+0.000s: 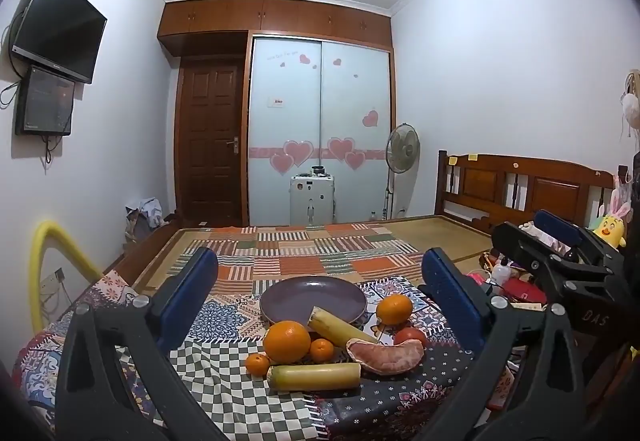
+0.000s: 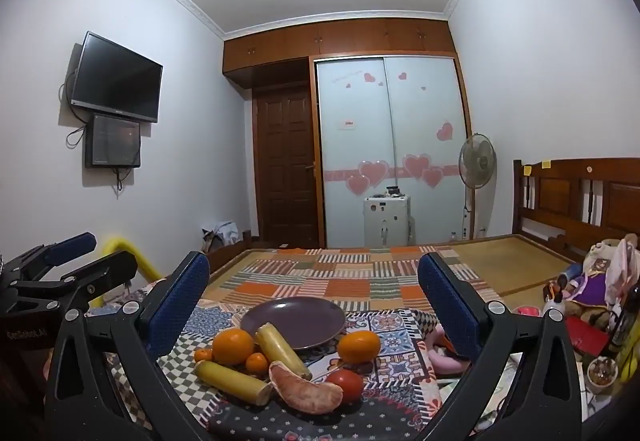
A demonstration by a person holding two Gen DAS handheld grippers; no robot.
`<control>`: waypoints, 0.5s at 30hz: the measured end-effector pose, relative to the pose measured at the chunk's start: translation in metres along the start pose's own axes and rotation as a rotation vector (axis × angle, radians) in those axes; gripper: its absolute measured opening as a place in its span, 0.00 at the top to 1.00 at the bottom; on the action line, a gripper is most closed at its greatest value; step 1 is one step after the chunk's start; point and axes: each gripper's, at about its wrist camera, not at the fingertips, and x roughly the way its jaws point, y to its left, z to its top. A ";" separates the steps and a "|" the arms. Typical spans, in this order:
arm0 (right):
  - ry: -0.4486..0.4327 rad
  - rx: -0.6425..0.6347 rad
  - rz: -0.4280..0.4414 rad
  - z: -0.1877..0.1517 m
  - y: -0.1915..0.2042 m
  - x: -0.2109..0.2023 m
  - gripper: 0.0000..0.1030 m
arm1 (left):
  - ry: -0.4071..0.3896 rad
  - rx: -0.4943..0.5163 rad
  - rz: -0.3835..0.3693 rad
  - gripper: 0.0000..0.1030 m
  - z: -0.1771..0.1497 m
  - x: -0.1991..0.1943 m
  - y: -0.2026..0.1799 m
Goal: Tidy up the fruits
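On the patchwork cloth (image 1: 224, 393) in front of me, the fruits sit in a little pile just beside the empty purple plate (image 1: 296, 295). My left claw (image 1: 320, 293) is wide apart and holds nothing. My right claw (image 2: 314, 293) is wide apart too, and empty.

The big orange (image 1: 287, 341) touches two small oranges (image 1: 322, 350) and a yellow stick (image 1: 314, 376). If I pull one out, the round ones may roll off the cloth. The soft pink fruit piece (image 1: 386, 355) could squash if I pinch hard. The other stick (image 1: 340, 328) leans on the plate rim, so it may slide. Another orange (image 1: 394, 309) and a tomato (image 1: 410, 337) sit near.

The cloth lies on a bed (image 1: 432, 237), so it is bumpy and soft. It is a bedroom with a TV (image 1: 60, 27), a fan (image 1: 402, 149) and a brown door (image 1: 210, 137).
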 end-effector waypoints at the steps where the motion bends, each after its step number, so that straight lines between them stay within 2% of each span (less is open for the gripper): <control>1: -0.004 -0.003 -0.001 0.004 0.001 -0.003 0.00 | 0.000 -0.002 0.000 0.00 0.000 0.001 0.000; 15: -0.005 -0.003 0.005 0.005 0.005 -0.005 0.00 | -0.003 0.003 -0.016 0.00 0.004 -0.005 0.002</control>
